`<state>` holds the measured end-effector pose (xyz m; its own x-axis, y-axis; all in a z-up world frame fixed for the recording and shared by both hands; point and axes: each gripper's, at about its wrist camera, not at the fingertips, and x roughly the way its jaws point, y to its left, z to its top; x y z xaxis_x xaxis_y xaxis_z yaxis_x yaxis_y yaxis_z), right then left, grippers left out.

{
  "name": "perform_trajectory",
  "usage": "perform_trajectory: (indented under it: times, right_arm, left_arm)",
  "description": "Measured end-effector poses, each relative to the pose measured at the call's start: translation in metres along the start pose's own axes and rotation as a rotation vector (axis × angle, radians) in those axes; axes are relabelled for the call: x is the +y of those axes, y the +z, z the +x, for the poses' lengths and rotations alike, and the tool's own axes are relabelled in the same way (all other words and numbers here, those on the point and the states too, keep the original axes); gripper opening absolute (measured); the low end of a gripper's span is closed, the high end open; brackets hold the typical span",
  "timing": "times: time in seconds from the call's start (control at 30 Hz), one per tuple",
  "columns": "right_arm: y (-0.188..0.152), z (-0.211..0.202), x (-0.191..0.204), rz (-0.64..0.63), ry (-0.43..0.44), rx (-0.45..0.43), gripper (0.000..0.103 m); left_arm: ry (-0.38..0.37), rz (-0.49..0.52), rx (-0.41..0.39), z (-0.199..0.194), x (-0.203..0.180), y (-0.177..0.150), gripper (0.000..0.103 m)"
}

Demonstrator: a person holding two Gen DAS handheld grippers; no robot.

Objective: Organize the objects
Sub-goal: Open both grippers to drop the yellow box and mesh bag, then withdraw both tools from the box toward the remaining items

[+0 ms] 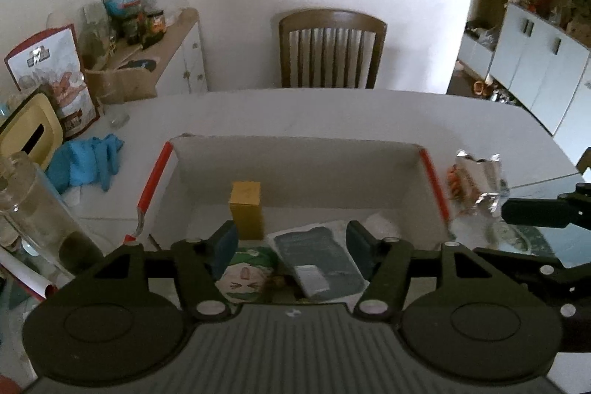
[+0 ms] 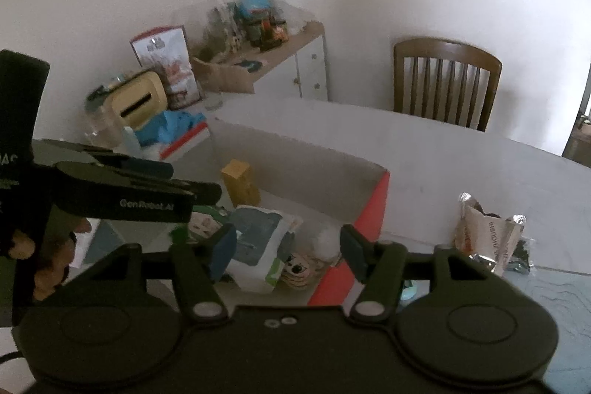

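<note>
White table (image 1: pixel 332 113) carries your box (image 1: pixel 295 168), yellow carton (image 1: pixel 246 209) upright inside; both your left gripper (image 1: pixel 291 246) and right gripper (image 2: pixel 286 252) gape empty.

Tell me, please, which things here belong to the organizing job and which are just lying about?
Job:
- white box with red edges
- yellow carton, upright inside
- grey-green pouch and green cartoon packet, lying inside
- foil snack bag, on the table outside the box, probably next

Lying about:
- blue gloves
- wooden chair
- cluttered side cabinet

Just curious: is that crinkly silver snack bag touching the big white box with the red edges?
Apart. The right wrist view shows bare table between the snack bag and the box.
</note>
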<state>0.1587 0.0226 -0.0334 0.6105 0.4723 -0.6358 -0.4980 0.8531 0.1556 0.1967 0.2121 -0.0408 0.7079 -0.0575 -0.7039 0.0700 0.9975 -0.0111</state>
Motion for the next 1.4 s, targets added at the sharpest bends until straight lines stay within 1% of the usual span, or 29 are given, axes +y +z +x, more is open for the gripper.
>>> perform_trajectory:
  times: [0.03, 0.07, 0.13, 0.17, 0.23, 0.27, 0.33, 0.37, 0.43, 0.53, 0.7, 0.9, 1.2, 1.4]
  right_arm:
    - [0.000, -0.004, -0.001, 0.000, 0.004, -0.009, 0.061]
    - [-0.001, -0.009, -0.002, 0.002, 0.009, -0.017, 0.062]
    - [-0.004, -0.020, -0.007, 0.009, 0.015, -0.032, 0.065]
    - [-0.005, -0.025, -0.010, 0.014, 0.017, -0.036, 0.066]
    - [-0.008, -0.034, -0.016, 0.024, 0.016, -0.047, 0.072]
    - [-0.010, -0.039, -0.019, 0.029, 0.013, -0.053, 0.073]
    - [-0.014, -0.049, -0.027, 0.041, 0.008, -0.064, 0.081]
    - [-0.017, -0.054, -0.033, 0.049, 0.002, -0.070, 0.083]
    - [-0.022, -0.063, -0.043, 0.064, -0.011, -0.085, 0.091]
    - [-0.032, -0.078, -0.061, 0.091, -0.013, -0.112, 0.098]
    - [-0.049, -0.098, -0.089, 0.093, -0.055, -0.120, 0.101]
    - [-0.069, -0.113, -0.120, 0.080, -0.118, -0.110, 0.102]
    - [-0.089, -0.113, -0.166, 0.073, -0.163, -0.048, 0.102]
    - [-0.094, -0.101, -0.204, 0.108, -0.161, -0.002, 0.101]
  left_arm:
    - [-0.006, -0.001, -0.006, -0.004, -0.004, 0.000, 0.066]
    - [-0.011, -0.001, -0.009, -0.007, -0.006, -0.001, 0.070]
    - [-0.018, -0.001, -0.020, -0.014, -0.013, -0.001, 0.074]
    - [-0.023, 0.002, -0.026, -0.018, -0.017, -0.002, 0.075]
    - [-0.031, 0.005, -0.032, -0.022, -0.025, -0.003, 0.077]
    - [-0.038, 0.004, -0.034, -0.024, -0.029, -0.002, 0.080]
    - [-0.049, -0.001, -0.045, -0.028, -0.037, -0.003, 0.084]
    - [-0.055, -0.004, -0.051, -0.029, -0.041, -0.004, 0.085]
    - [-0.072, -0.009, -0.053, -0.031, -0.050, -0.004, 0.085]
    - [-0.091, -0.013, -0.060, -0.032, -0.064, -0.005, 0.085]
    - [-0.102, 0.005, -0.063, -0.030, -0.092, -0.009, 0.085]
    - [-0.102, 0.026, -0.061, -0.023, -0.130, -0.016, 0.085]
    - [-0.087, 0.054, -0.057, -0.008, -0.187, -0.031, 0.085]
    - [-0.073, 0.039, -0.020, 0.015, -0.214, -0.049, 0.085]
